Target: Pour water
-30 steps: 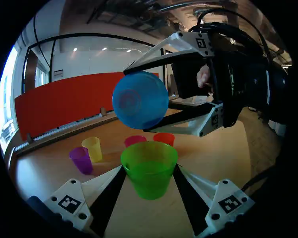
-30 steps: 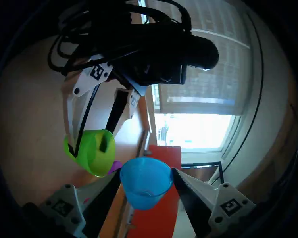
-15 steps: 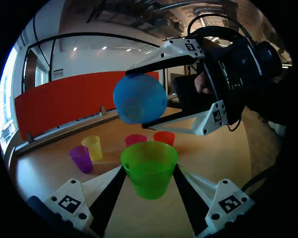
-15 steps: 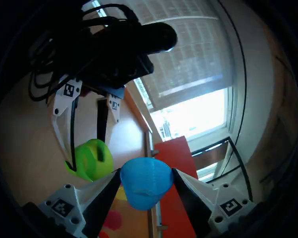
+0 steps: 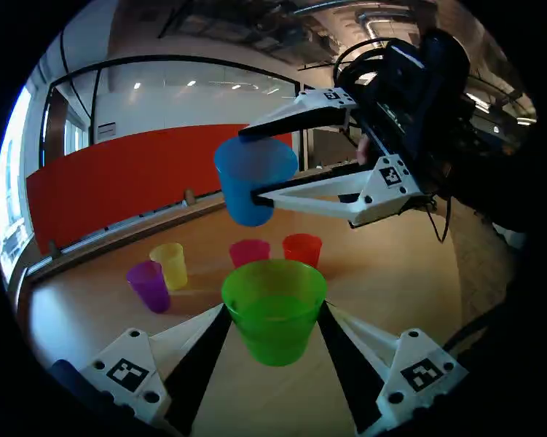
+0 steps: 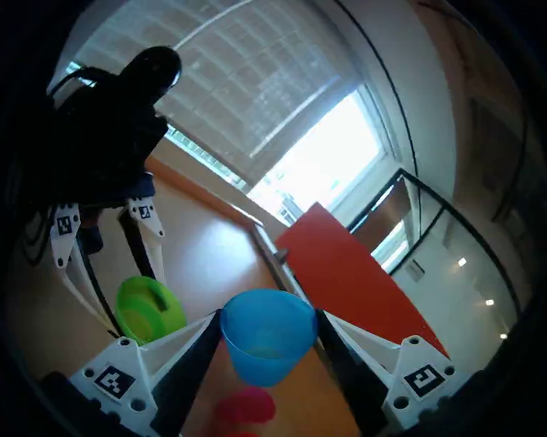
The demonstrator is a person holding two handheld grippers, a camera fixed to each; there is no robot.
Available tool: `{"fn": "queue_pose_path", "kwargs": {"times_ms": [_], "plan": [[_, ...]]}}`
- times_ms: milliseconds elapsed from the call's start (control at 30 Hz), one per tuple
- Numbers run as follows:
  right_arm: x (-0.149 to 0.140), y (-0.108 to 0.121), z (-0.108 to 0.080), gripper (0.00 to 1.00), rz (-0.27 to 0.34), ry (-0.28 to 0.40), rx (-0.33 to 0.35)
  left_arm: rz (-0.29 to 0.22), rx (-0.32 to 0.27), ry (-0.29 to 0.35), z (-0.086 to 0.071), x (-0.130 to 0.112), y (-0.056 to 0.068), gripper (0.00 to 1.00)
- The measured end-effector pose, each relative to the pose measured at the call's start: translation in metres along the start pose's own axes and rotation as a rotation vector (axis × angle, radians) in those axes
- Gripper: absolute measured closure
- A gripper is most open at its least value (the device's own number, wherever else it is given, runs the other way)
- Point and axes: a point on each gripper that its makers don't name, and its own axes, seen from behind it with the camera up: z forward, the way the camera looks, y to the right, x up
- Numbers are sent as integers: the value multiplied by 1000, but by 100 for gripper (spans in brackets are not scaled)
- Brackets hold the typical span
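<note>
The translucent blue plastic cup (image 5: 253,178) hangs in the air above and just behind the translucent green plastic cup (image 5: 274,313), close to upright with its mouth up. The right gripper (image 6: 268,320) is clamped on it, one finger pressing each side of its wall; in the right gripper view a pale patch shows at the bottom of the cup, and I cannot tell whether that is water. The left gripper (image 5: 273,307) grips the green cup in the same way, a finger on each side, and holds it upright over the light wooden table (image 5: 390,269). The lower part of the green cup looks darker than its rim.

On the table beyond the green cup stand four small plastic cups: a purple cup (image 5: 148,286) just beside a yellow cup (image 5: 170,264) on one side, and a pink cup (image 5: 249,252) next to a red cup (image 5: 301,249) nearer the middle. A long red partition (image 5: 120,178) runs along the far edge of the table. A hand (image 5: 363,148) holds the right gripper among black cables.
</note>
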Motion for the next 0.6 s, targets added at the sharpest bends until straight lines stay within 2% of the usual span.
{"fn": "queue_pose_path", "kwargs": {"times_ms": [600], "plan": [[-27, 17, -13, 6, 414, -87, -12, 13, 17, -58, 9, -26, -11, 17]]}}
